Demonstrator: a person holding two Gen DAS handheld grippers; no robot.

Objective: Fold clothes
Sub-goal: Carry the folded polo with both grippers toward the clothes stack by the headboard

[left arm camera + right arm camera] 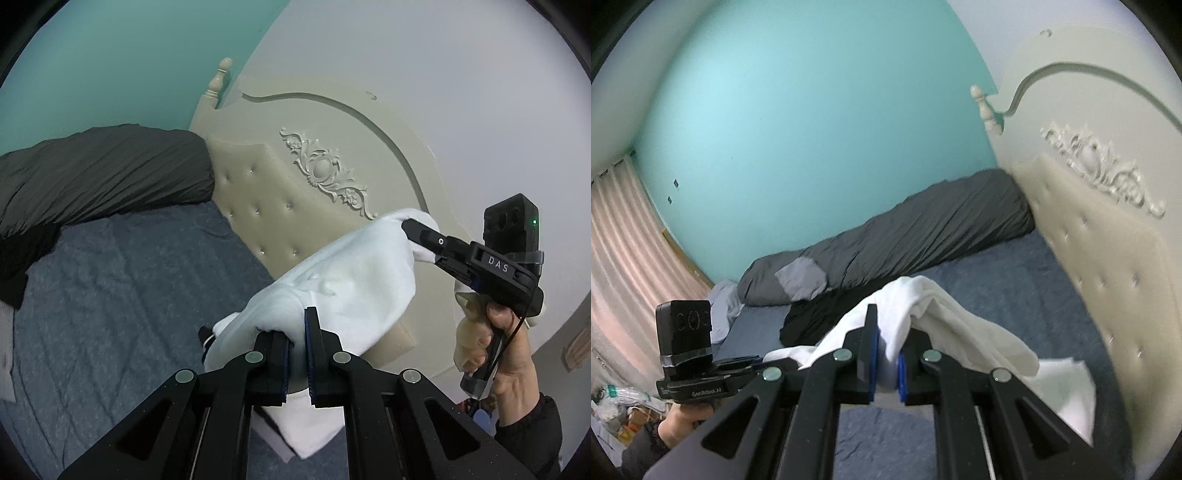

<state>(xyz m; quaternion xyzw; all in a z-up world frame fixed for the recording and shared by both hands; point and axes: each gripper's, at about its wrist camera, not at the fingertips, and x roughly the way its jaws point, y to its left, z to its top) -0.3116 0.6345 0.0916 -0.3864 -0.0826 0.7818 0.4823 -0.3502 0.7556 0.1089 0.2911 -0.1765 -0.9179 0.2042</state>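
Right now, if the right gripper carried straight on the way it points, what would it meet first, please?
Past the white garment clamped in the right gripper, probably the black garment on the blue bedspread, then the grey duvet roll; depth is uncertain.

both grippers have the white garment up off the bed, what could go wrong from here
The white garment is bunched between the left gripper and right gripper, so it may fold unevenly. Each pinches only a small bit of cloth, which could slip out. The hanging end could drag across the blue bedspread or reach the black clothing.
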